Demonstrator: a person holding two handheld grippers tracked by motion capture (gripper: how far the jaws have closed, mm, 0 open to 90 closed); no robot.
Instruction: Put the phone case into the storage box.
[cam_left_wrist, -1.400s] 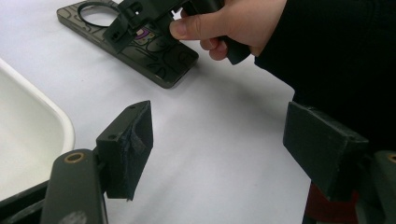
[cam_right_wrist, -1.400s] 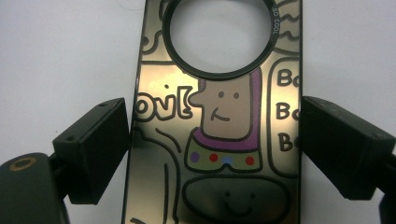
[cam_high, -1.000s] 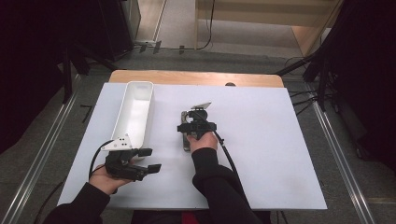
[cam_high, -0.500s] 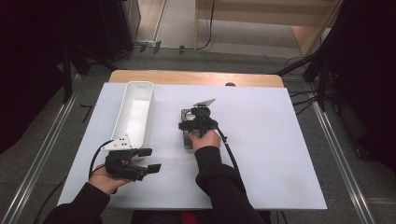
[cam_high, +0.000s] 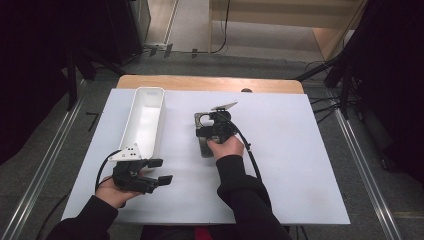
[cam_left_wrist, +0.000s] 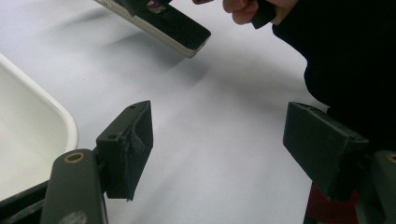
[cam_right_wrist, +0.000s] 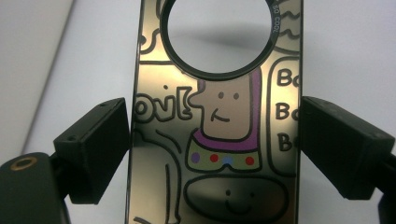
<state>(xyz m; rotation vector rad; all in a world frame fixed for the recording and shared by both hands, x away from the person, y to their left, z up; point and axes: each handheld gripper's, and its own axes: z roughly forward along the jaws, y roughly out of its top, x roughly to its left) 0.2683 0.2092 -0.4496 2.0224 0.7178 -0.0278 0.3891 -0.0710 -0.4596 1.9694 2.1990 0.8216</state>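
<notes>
High view shows a white table (cam_high: 300, 165) taking up most of the scene, with a strip of bare wood along its far edge. On its left half lies a long white tray (cam_high: 145, 120), running from the far left toward the near side, its near end just beside the left gripper (cam_high: 159, 171). That gripper sits near the table's near-left corner in the person's left hand, its jaws spread wide with nothing between them; the left gripper view confirms this, with bare white table between the two black pads (cam_left_wrist: 130, 149) and the rounded corner of the tray (cam_left_wrist: 42, 130) at the left. Near the middle of the table, the right gripper (cam_high: 210, 131) is held by the right hand (cam_high: 226, 147), a dark sleeve running back toward the near edge. Its jaws stand on either side of a flat, narrow phone case (cam_high: 203, 142), dark and glossy, printed with cartoon figures and lettering and cut with a round hole at its far end. In the right gripper view the phone case (cam_right_wrist: 219, 140) fills the gap between the jaws, both pads touching its long edges, so the gripper pinches it across its width. The left gripper view shows the near end of the case (cam_left_wrist: 177, 35) tilted up off the table, a shadow beneath it.
</notes>
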